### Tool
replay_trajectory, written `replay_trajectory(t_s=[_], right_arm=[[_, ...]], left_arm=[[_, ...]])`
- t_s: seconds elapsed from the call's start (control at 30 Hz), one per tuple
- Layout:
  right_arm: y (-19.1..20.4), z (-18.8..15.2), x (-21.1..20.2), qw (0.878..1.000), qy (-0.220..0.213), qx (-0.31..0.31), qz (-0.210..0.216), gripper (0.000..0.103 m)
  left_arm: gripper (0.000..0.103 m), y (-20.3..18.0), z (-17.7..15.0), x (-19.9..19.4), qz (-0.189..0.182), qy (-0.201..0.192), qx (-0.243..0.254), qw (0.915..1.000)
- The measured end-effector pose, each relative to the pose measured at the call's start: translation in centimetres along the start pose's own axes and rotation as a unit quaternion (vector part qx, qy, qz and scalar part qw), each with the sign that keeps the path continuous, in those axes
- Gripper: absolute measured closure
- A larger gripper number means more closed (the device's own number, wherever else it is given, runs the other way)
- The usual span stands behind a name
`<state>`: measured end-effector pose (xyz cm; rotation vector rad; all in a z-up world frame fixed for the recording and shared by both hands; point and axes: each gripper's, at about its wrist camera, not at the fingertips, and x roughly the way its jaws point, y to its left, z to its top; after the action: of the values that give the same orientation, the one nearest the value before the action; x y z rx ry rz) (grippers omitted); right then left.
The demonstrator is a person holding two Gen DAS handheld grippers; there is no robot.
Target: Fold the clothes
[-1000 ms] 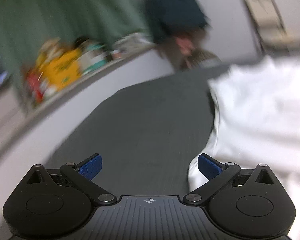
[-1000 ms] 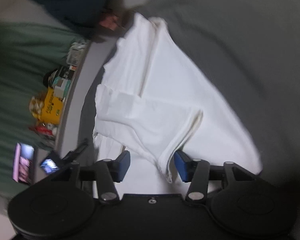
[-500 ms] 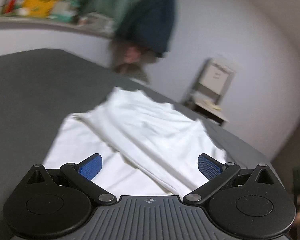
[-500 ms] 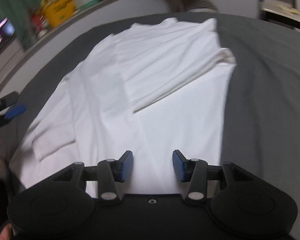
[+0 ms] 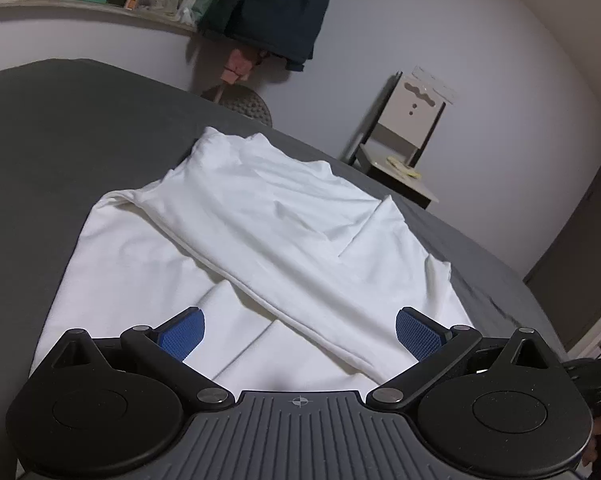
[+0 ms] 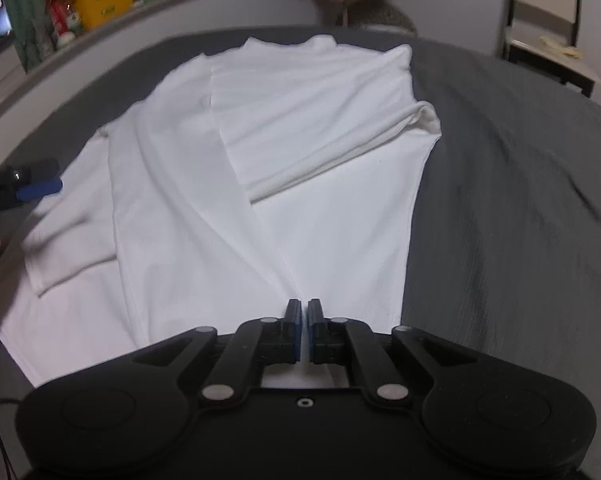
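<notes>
The right hand-held gripper (image 6: pixel 304 316) is closing at the near hem of the shirt (image 6: pixel 284 152); whether its nearly met jaws pinch cloth I cannot tell. The left hand-held gripper (image 5: pixel 300 332) hangs released over the shirt's left side. Both sides lie folded inward on the grey bed (image 6: pixel 500 168), so the next move is probably lifting the hem toward the collar. The cotton is soft, thin and creased.

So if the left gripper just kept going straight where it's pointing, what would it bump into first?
Most likely the white shirt. The left gripper, jaws wide open, points down at the folded flap lying across the grey bed. Exact depth is hard to judge.
</notes>
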<state>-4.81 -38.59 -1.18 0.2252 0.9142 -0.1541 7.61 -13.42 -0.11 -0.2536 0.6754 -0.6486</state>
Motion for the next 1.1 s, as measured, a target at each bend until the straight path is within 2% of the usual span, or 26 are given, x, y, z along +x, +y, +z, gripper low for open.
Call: replay_trajectory(t_s=[0.07, 0.1, 0.17, 0.23, 0.3, 0.4, 0.5, 0.57, 0.6, 0.7, 0.8, 0.9, 0.97, 1.03, 1.1], right_arm=[[0.8, -0.1, -1.3, 1.0, -0.024, 0.012, -0.009, 0.063], [1.6, -0.3, -2.0, 0.999, -0.04, 0.011, 0.003, 0.063], [3.6, -0.6, -2.5, 0.998, -0.045, -0.018, 0.031, 0.062], [5.8, -1.4, -1.6, 0.997, -0.019, -0.062, 0.043, 0.062], [7.0, -2.3, -0.2, 0.995, 0.029, -0.072, 0.059, 0.058], [8.1, -1.5, -1.2, 0.993, 0.03, -0.077, 0.078, 0.056], [8.9, 2.4, -2.7, 0.991, -0.017, -0.083, 0.1, 0.054], [9.8, 6.4, -2.6, 0.988, -0.046, -0.098, 0.109, 0.047], [10.0, 8.8, -2.0, 0.986, -0.057, -0.09, 0.125, 0.045], [10.6, 15.9, 1.4, 0.979, -0.074, -0.046, 0.184, 0.045], [11.6, 22.6, 7.4, 0.976, -0.055, -0.012, 0.212, 0.045], [12.2, 27.7, 14.0, 0.981, -0.029, -0.011, 0.193, 0.048], [12.2, 30.0, 18.0, 0.983, -0.015, -0.01, 0.183, 0.05], [11.9, 31.7, 21.0, 0.982, -0.008, -0.005, 0.188, 0.05], [11.5, 31.9, 23.1, 0.98, -0.005, 0.002, 0.2, 0.051]], left_arm=[[0.0, 0.0, 0.1, 0.0, 0.014, -0.002, 0.003, 0.9999], [0.0, 0.1, 0.1, -0.1, 0.023, -0.004, 0.002, 0.9997], [0.0, 0.6, 0.3, -0.4, 0.037, -0.01, -0.009, 0.9992], [0.0, 1.3, 0.4, -0.6, 0.043, -0.016, -0.029, 0.9985], [0.0, 2.1, 0.5, -0.8, 0.048, -0.021, -0.05, 0.9974], [0.0, 3.1, 1.0, -0.9, 0.066, -0.035, -0.061, 0.9953], [0.0, 4.2, 1.9, -0.7, 0.089, -0.052, -0.061, 0.9928], [0.0, 5.5, 2.7, -0.4, 0.087, -0.07, -0.09, 0.9896], [0.0, 6.1, 3.0, -0.1, 0.083, -0.078, -0.107, 0.9877], [0.0, 7.7, 2.9, 0.5, 0.034, -0.104, -0.153, 0.9822], [0.0, 7.9, 2.2, 1.0, -0.009, -0.114, -0.159, 0.9806], [0.0, 7.8, 2.1, 1.9, -0.053, -0.119, -0.143, 0.9811], [0.0, 8.2, 2.1, 2.6, -0.066, -0.116, -0.149, 0.9797], [0.0, 8.9, 2.0, 3.4, -0.062, -0.105, -0.158, 0.9798], [0.0, 9.5, 2.0, 4.0, -0.052, -0.097, -0.169, 0.9794]])
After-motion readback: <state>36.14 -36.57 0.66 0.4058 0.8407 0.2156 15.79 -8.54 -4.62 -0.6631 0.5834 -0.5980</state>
